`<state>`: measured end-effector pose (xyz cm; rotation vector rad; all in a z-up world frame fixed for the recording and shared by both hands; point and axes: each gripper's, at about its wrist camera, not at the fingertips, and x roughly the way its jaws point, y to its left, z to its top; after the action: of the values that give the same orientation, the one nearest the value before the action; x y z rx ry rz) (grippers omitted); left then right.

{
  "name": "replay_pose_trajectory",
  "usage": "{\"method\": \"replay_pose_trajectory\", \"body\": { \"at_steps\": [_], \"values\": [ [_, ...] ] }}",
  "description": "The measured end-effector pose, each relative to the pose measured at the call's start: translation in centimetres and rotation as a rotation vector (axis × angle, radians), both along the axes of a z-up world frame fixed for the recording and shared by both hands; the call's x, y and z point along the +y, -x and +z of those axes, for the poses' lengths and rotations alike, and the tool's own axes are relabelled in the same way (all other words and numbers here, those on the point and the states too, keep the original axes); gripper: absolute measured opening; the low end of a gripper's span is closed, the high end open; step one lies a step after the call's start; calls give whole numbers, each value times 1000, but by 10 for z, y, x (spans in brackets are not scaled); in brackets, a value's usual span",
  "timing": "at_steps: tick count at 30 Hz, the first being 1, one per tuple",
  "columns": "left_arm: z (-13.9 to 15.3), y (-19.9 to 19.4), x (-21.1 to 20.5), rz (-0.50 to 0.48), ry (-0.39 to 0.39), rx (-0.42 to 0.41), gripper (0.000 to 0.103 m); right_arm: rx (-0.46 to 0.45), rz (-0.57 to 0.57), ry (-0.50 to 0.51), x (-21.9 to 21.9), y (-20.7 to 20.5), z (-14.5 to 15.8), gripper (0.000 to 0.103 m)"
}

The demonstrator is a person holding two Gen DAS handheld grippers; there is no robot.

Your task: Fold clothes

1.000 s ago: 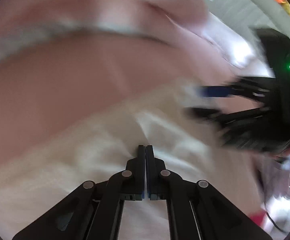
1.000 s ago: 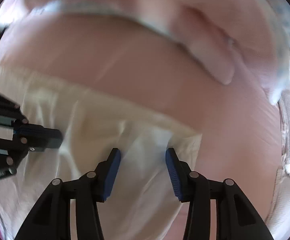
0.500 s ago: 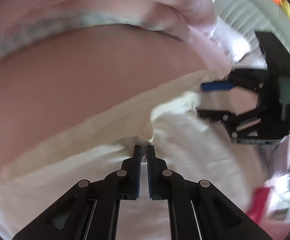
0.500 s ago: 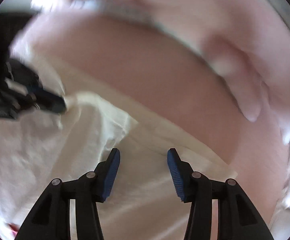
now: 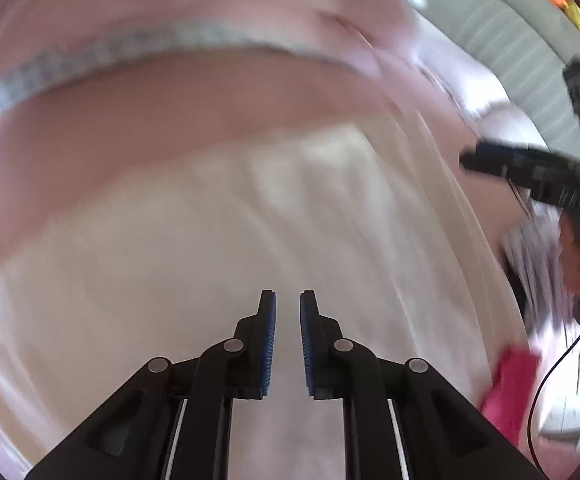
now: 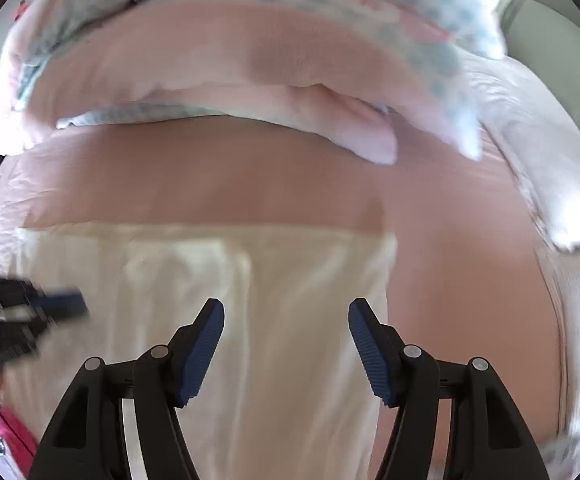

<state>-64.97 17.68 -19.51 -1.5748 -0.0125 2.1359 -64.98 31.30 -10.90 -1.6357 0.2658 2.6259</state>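
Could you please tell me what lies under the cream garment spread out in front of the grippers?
The cream garment lies flat on a pink bedsheet, which shows around its far and right edges. Whatever sits directly beneath the cloth's middle is covered and cannot be seen.

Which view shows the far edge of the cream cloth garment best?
The right wrist view: the cream cloth garment lies fairly sharp there, its far edge running straight across the pink bedsheet. The left wrist view shows the same garment smeared by motion blur, so its edge is vague.
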Motion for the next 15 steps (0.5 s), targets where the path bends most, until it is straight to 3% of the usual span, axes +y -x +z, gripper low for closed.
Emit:
{"method": "replay_pose_trajectory", "body": {
  "at_steps": [2, 5, 10, 15],
  "values": [
    [-7, -29, -1, 28, -29, -60, 11, -37, -31, 64, 3, -19, -6, 64],
    [-5, -74, -13, 99, -14, -117, 11, -103, -33, 115, -5, -62, -10, 64],
    [19, -145, -55, 259, 66, -56, 11, -186, -38, 69, -34, -143, -30, 64],
    [1, -220, -68, 424, 49, -182, 11, -275, -108, 86, -56, -222, -46, 64]
  ]
}}
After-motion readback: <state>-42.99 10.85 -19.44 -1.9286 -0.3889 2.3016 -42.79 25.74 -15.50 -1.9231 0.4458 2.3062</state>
